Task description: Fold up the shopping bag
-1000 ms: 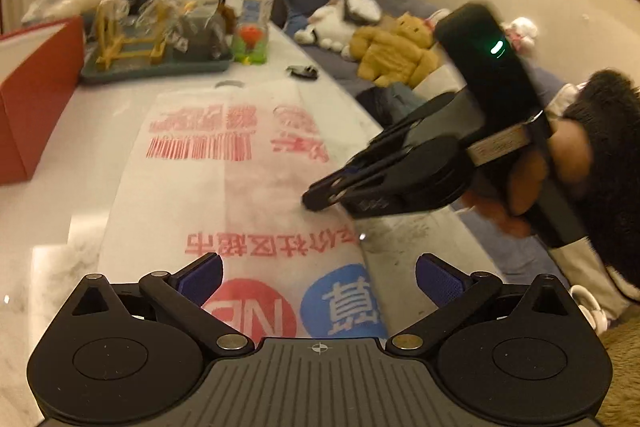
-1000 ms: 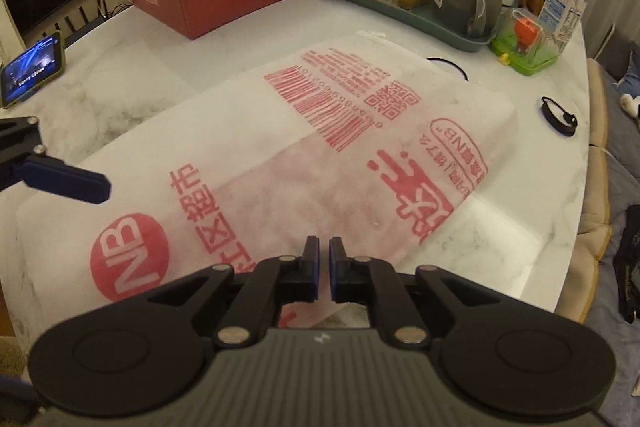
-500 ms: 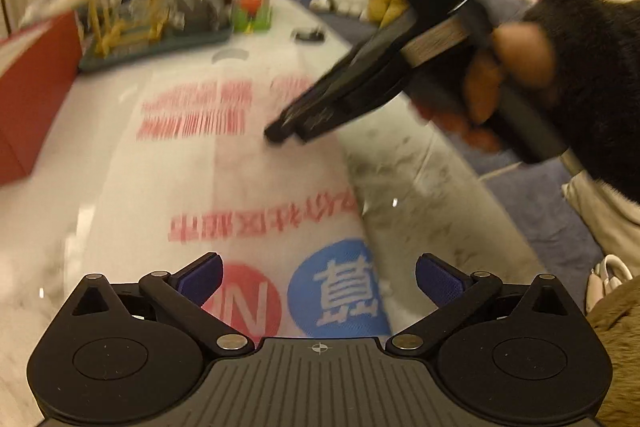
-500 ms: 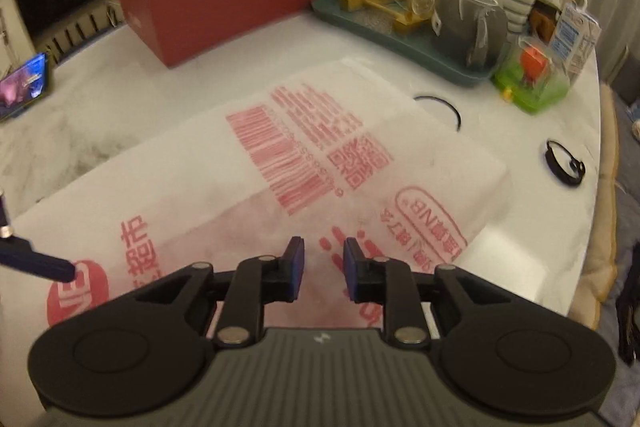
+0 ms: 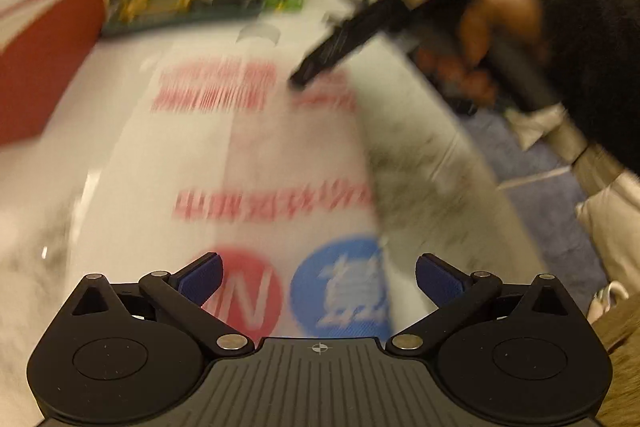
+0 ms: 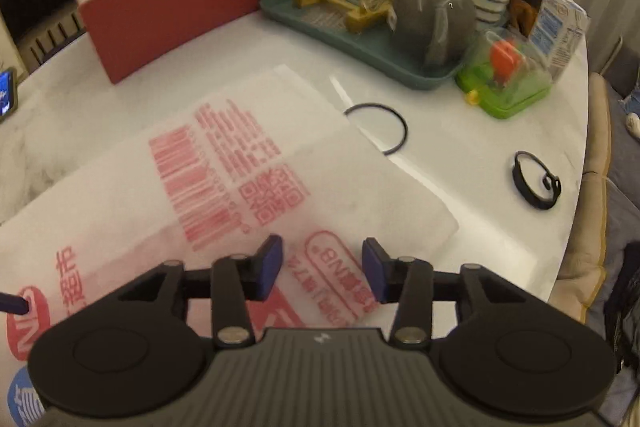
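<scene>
- The left tool [image 5: 318, 277] is held with its pads wide apart above the near end of the shopping bag [image 5: 256, 155].
- The bag is spread flat on the marble bench [image 6: 460, 155].
- The right tool [image 6: 322, 267] is parted over the bag, gripping nothing.

Left wrist cam sits low at the near end of the bench [image 5: 432, 163], looking lengthwise along the bag [image 5: 256, 163]; right wrist cam looks across it from the right side, both sharing bag and far tray [image 6: 320, 27].
</scene>
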Demonstrator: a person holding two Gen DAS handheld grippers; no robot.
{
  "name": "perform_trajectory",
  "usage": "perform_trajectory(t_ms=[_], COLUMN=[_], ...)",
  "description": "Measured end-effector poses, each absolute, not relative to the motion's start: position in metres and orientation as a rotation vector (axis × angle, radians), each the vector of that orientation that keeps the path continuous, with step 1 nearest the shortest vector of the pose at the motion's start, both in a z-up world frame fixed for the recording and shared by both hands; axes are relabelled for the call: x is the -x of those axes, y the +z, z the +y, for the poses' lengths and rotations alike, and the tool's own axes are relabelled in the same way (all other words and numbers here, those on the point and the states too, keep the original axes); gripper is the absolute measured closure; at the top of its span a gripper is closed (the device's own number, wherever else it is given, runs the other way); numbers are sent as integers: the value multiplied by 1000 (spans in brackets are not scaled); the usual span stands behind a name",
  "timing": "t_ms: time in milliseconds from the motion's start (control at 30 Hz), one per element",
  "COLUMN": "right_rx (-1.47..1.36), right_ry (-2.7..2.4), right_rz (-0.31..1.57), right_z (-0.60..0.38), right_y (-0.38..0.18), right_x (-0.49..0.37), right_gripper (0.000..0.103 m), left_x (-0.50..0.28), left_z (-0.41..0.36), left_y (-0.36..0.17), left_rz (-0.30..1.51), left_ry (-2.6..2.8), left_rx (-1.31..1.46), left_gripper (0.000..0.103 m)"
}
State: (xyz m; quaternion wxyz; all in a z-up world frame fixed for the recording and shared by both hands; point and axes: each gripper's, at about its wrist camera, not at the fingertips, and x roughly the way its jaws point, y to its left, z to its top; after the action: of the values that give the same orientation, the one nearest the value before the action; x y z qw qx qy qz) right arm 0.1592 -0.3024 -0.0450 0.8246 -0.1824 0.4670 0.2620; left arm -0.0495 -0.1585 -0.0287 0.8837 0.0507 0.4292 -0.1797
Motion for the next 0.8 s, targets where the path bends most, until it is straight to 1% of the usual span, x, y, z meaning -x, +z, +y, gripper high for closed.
perform_trajectory(t_ms=[33, 67, 100, 167, 200, 267, 300, 333, 400, 433, 500, 533, 600, 633, 700, 733, 767, 800], right_rx=[378, 371, 367, 385, 407, 415, 416, 384, 341, 334, 332, 313, 278, 267, 239, 221, 245, 272], right_ry=[555, 564, 584, 596, 586, 533, 496, 483, 475, 478, 466, 488, 544, 568, 590, 586, 579, 572], right_rz=[1003, 988, 951, 887, 863, 886, 932, 938, 947, 952, 960, 935, 897, 897, 932, 968, 957, 942], right_z=[-303, -301, -299, -293, -288, -284, -284, -288, -294, -295, -294, -294, -296, -296, -299, -302, -303, -303], right_y=[-46, -43, -40, -38, -38, -50, -60, -66, -74, -76, -73, -67, -55, -55, -62, -68, -72, -76], right_x=[-163, -164, -163, -164, -166, -176, -182, -184, -189, -193, -196, -194, -188, -185, -182, -183, -179, -176], right_gripper=[61, 65, 65, 64, 62, 57, 57, 56, 53, 53, 57, 57, 57, 57, 51, 50, 49, 44], left_x=[50, 51, 52, 53, 53, 50, 48, 45, 37, 35, 44, 46, 46, 46, 45, 43, 40, 36], left_z=[-159, -159, -160, -160, -158, -154, -153, -152, -152, -152, -156, -159, -161, -160, -157, -157, -155, -155], left_y=[-31, -33, -35, -39, -32, -21, -19, -18, -33, -42, -50, -51, -46, -40, -28, -23, -23, -28], left_rz=[902, 912, 921, 934, 904, 847, 839, 837, 949, 1002, 961, 965, 949, 911, 837, 814, 813, 843], left_ry=[-369, -364, -359, -349, -345, -337, -336, -335, -319, -307, -304, -309, -318, -325, -325, -317, -310, -301], left_rx=[-119, -132, -145, -166, -135, -78, -63, -50, -60, -76, -157, -183, -163, -122, -68, -51, -44, -52], left_gripper=[0, 0, 0, 0, 0, 0, 0, 0, 0, 0, 0, 0, 0, 0, 0, 0, 0, 0])
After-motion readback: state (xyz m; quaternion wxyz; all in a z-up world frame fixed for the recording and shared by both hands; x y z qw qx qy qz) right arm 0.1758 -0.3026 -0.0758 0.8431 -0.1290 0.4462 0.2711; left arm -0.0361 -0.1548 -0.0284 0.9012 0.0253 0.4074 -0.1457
